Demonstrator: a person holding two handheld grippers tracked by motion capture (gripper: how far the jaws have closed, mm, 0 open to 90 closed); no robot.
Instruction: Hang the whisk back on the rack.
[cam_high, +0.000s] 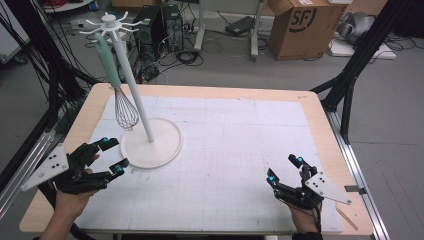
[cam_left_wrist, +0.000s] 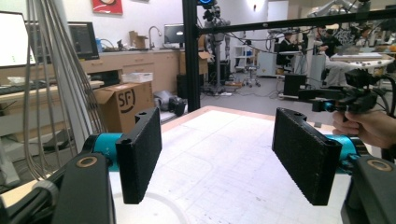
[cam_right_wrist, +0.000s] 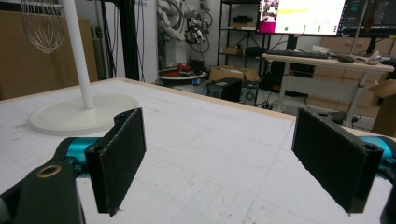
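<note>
Overhead: one whisk (cam_high: 123, 95) hanging, two hand-held grippers (cam_high: 112, 156) (cam_high: 285, 170) apparently empty.

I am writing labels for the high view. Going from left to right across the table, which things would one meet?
Left gripper, open → whisk hanging from the stand → round white stand base → bare white mat → right gripper, open.

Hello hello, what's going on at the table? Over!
Left gripper open, empty, beside the stand's base. Right gripper open, empty. Whisk hanging from the stand. Nothing in the way.
</note>
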